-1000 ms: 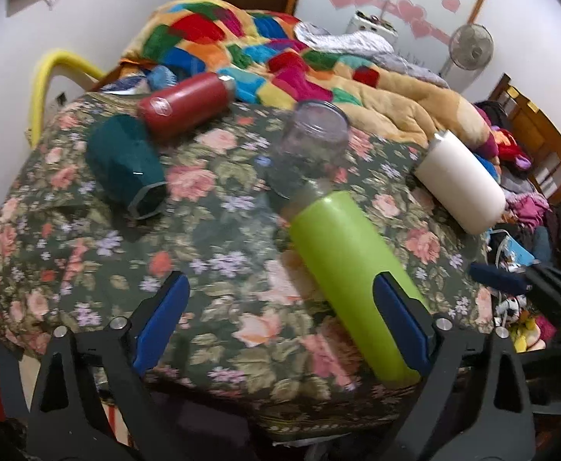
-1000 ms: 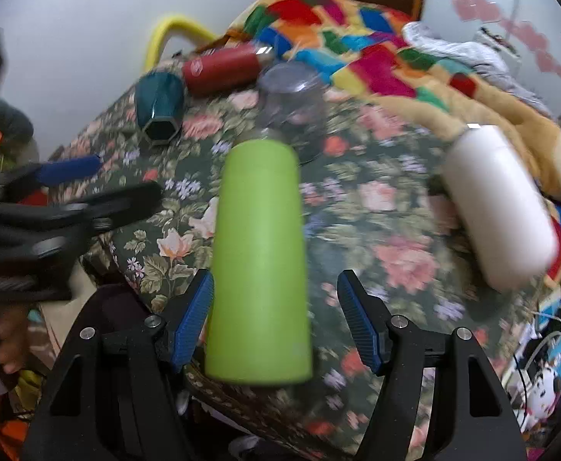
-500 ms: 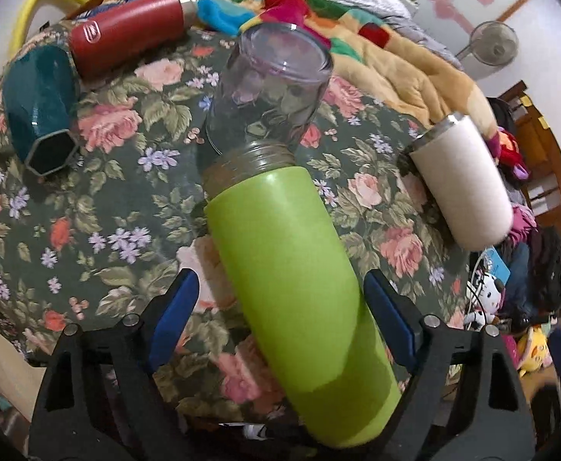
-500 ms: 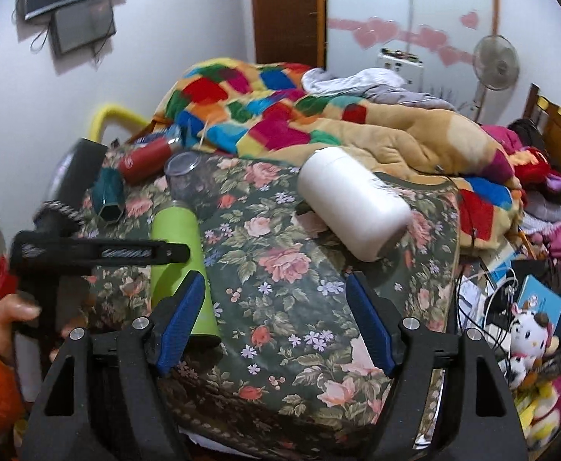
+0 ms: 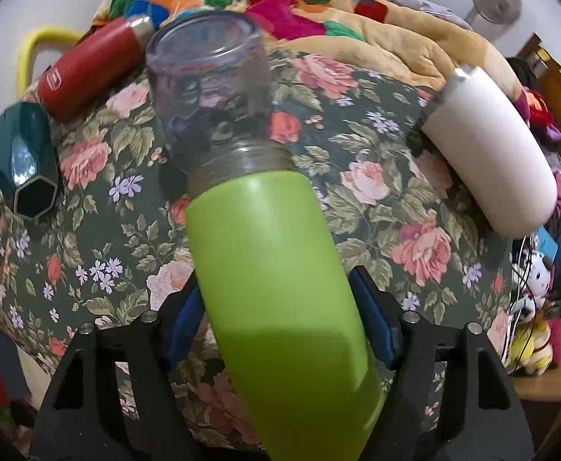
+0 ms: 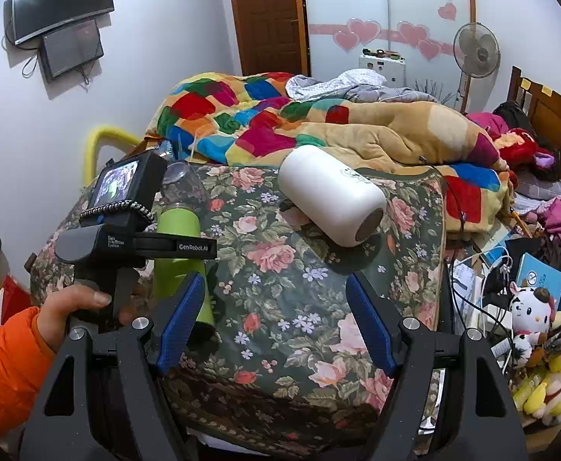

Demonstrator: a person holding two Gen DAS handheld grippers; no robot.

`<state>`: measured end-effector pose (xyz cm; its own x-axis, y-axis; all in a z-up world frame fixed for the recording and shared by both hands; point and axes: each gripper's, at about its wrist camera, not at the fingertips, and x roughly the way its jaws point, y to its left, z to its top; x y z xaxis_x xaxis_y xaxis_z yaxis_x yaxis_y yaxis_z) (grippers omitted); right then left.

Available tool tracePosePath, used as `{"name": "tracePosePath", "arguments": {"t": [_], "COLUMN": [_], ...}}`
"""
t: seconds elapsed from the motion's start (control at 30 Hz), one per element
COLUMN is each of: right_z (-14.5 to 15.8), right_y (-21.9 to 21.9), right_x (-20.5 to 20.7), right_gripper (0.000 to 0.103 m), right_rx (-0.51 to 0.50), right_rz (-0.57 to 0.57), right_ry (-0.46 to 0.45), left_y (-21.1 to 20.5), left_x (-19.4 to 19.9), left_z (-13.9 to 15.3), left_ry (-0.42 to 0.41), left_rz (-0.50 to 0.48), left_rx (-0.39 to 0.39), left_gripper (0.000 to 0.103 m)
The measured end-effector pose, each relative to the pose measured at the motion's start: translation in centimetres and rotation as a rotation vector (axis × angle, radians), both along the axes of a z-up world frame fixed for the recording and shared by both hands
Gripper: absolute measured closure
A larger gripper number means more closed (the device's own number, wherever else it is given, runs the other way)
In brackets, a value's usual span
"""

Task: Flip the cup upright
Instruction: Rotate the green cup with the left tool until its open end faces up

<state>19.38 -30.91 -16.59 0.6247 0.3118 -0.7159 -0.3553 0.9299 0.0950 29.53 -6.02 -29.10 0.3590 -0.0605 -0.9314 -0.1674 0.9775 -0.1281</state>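
Nearest to me, the left gripper (image 5: 280,319) has its blue pads (image 5: 372,319) pressed against both sides of the lime-green cup (image 5: 276,288), clamped on its lower body. The cup lies tilted along the floral cushion (image 5: 376,176), its clear lid (image 5: 207,88) pointing away toward the bedding. In the right wrist view the same cup (image 6: 178,253) sits at the cushion's left edge, partly hidden behind the left gripper's black body. A bare hand (image 6: 76,311) in an orange sleeve (image 6: 4,353) wraps around that gripper's handle from below, thumb on top, wrist roughly level.

The right gripper (image 6: 274,319) hangs over the near edge of the cushion with its jaws spread wide — nothing but flowered cloth between the blue pads (image 6: 180,319). It points straight ahead across the cushion, well apart from the green cup.

Further along, a white tumbler (image 6: 330,196) lies on its side, base toward the right gripper. On the far left of the cushion a dark teal faceted cup (image 5: 27,161) rests on its side, and just behind it a red bottle (image 5: 88,73) lies the same way.

Beyond the cushion — a patchwork quilt (image 6: 249,115) heaped on the bed, a standing fan (image 6: 476,53) by the wall, and two dark screens (image 6: 61,19) mounted high at left.
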Motion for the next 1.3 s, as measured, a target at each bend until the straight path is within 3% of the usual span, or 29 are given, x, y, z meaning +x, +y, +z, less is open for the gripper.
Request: {"name": "tracePosePath", "arguments": {"t": [0.17,0.47,0.77,0.97,1.3], "right_z": [0.1,0.8,1.4,1.7,1.5], "right_y": [-0.4,-0.6,-0.7,-0.6,-0.6], "right_x": [-0.3,-0.1,0.1,0.1,0.4], "right_gripper": [0.030,0.030,0.030,0.030,0.030], "right_rx": [-0.006,-0.003,0.017,0.011,0.001], "right_rz": [-0.009,-0.031,-0.047,-0.053,-0.058], "right_ry": [-0.005,-0.024,-0.039,-0.050,-0.047], "left_y": [0.1,-0.9,-1.4,-2.0,-3.3], "left_x": [-0.7,-3.5,-4.6,-3.1,-2.6], "left_z": [2.0,8.7,12.0,12.3,10.2], "left_ry": [-0.039,-0.259,-0.366,-0.376,-0.338], "left_rz": [-0.029,-0.115,-0.138,-0.159,-0.205], "left_rx": [-0.036,0.073,0.106,0.111,0.131], "left_gripper": [0.040,0.040,0.040,0.040,0.040]}}
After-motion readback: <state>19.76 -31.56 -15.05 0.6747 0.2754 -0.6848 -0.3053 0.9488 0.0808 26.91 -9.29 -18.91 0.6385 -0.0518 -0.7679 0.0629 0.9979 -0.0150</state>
